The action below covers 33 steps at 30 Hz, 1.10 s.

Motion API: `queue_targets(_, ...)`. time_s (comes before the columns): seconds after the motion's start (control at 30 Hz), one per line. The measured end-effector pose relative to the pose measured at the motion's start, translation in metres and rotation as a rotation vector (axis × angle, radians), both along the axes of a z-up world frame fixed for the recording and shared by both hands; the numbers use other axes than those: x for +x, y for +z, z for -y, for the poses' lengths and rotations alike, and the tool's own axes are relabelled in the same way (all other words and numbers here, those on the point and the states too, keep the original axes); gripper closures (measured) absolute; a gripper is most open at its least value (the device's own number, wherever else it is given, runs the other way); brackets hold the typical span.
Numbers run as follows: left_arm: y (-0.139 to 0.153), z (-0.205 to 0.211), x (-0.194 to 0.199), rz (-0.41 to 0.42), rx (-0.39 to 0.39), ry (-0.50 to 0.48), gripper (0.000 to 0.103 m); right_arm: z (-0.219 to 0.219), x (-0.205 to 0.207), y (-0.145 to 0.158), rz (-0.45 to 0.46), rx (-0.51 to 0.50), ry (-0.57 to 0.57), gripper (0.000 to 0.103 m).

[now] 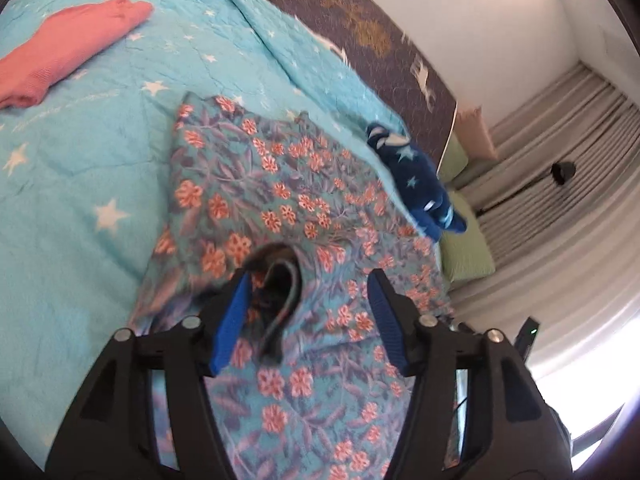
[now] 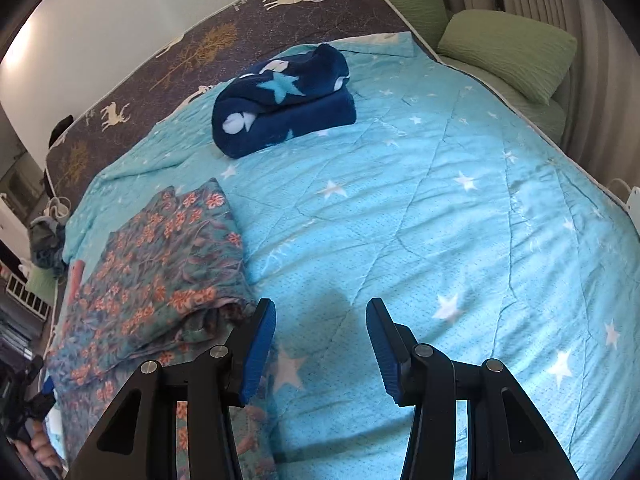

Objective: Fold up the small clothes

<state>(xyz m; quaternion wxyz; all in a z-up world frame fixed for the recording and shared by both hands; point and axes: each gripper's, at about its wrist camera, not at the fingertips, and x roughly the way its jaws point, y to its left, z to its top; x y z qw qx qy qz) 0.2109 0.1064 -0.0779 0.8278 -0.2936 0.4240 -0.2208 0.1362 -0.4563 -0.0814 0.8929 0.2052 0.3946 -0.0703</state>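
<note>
A teal garment with orange flowers (image 1: 260,184) lies partly folded on the turquoise star quilt (image 1: 80,200). My left gripper (image 1: 310,276) hangs just over it, open, its blue pads apart. The garment's dark-edged neck opening (image 1: 280,280) sits by the left pad; nothing is pinched. In the right wrist view the same floral garment (image 2: 160,248) is at the left, with folded layers showing at its near edge. My right gripper (image 2: 320,304) stands open over bare quilt (image 2: 440,220) just right of that edge, holding nothing.
A folded pink garment (image 1: 68,52) lies at the far left. A rolled dark blue star fleece (image 2: 284,100) sits farther back on the quilt. Green pillows (image 2: 508,52) and curtains (image 1: 560,120) border the bed. A hand (image 2: 40,452) shows at the lower left.
</note>
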Motion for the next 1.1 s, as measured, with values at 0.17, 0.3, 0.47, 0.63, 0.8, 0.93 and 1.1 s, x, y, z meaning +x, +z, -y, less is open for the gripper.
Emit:
queue_targets(0.17,-0.004,0.011,0.031,-0.071,-0.042,-0.021,0.099,-0.008,0.003,-0.001,0.006,0.015,0.02,0.055)
queue_targets(0.3,0.05,0.024,0.023,0.152,-0.04,-0.072,0.097,-0.013,0.008,-0.002,0.001,0.007,0.034,0.055)
queue_targets(0.47,0.102,0.025,0.011,0.402,0.081,-0.108,0.095,-0.014,0.013,-0.007,-0.007,0.009,0.04,0.055)
queue_targets(0.63,0.022,0.001,0.056,0.091,0.185,-0.055,0.093,-0.016,0.014,-0.01,-0.014,0.023,0.053,0.055)
queue_targets(0.8,-0.017,-0.016,0.048,0.003,0.112,0.018,0.077,-0.018,0.015,-0.004,-0.01,-0.014,0.062,0.055)
queue_targets(0.93,-0.008,-0.009,0.051,0.026,0.129,-0.015,0.056,-0.016,0.021,-0.002,-0.014,-0.015,0.056,0.055)
queue_targets(1.1,-0.009,-0.002,0.087,-0.02,0.114,-0.022,0.054,-0.022,0.027,-0.001,-0.01,-0.016,0.064,0.054)
